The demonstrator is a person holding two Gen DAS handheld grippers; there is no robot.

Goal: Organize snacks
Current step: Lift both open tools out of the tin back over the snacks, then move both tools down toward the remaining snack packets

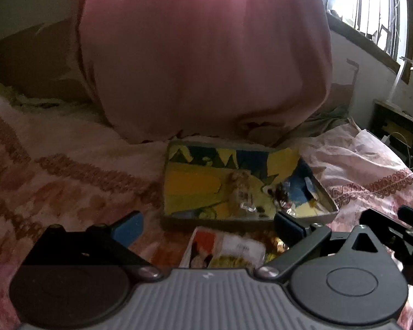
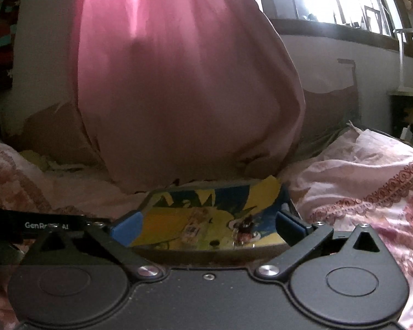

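Observation:
A shallow metal tray (image 1: 329,206) with a yellow and blue cartoon lining lies on the bed. Two wrapped snacks rest in it: a pale golden one (image 1: 241,189) and a dark one (image 1: 280,194). A white and orange snack packet (image 1: 225,249) lies on the bedcover just in front of the tray. My left gripper (image 1: 208,227) hovers open above that packet with nothing between its blue pads. In the right wrist view the same tray (image 2: 198,253) sits straight ahead, holding the pale snack (image 2: 192,228) and the dark snack (image 2: 243,229). My right gripper (image 2: 208,227) is open and holds nothing.
A large pink cloth bundle (image 1: 206,55) hangs or stands right behind the tray. A pink patterned bedcover (image 1: 55,165) spreads to both sides. The right gripper's black body (image 1: 399,228) shows at the right edge. A barred window (image 1: 377,8) and dark shelf (image 1: 399,126) are at the right.

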